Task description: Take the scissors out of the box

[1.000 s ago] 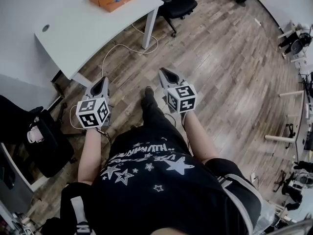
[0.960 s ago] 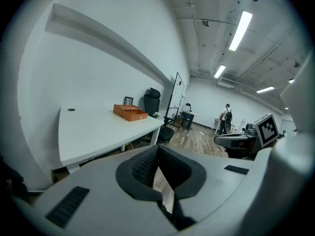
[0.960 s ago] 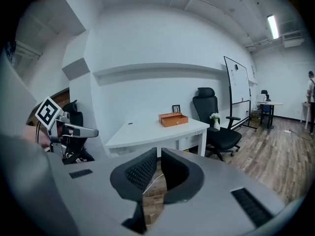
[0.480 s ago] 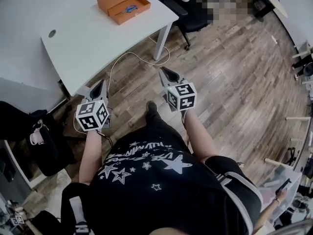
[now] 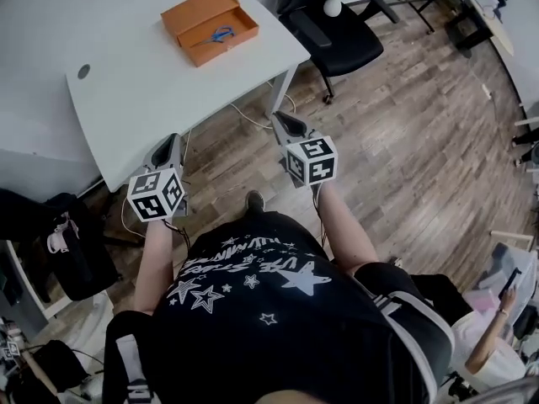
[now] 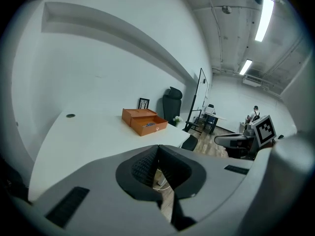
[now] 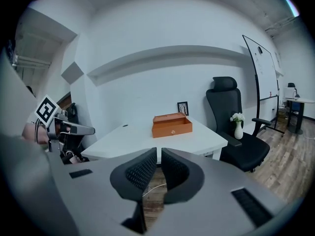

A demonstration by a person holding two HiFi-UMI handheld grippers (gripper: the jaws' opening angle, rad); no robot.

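An open orange box [image 5: 210, 23] sits on the far part of the white table [image 5: 135, 74], with blue-handled scissors [image 5: 221, 34] lying inside. The box [image 6: 143, 121] also shows in the left gripper view and, as an orange box [image 7: 171, 125], in the right gripper view. My left gripper [image 5: 171, 146] hangs over the floor by the table's near edge, jaws together and empty. My right gripper [image 5: 280, 121] is near the table's right leg, also shut and empty. Both point toward the table, well short of the box.
A black office chair [image 5: 337, 32] with a white vase of flowers [image 5: 333, 3] on its seat stands right of the table. A white cable [image 5: 253, 120] trails on the wood floor under the table. A dark bag [image 5: 72, 242] lies at my left. A small picture frame [image 7: 183, 107] stands behind the box.
Both grippers and I have moved forward toward the table, so the table and box now sit closer and lower in the head view. Jaws stayed shut.
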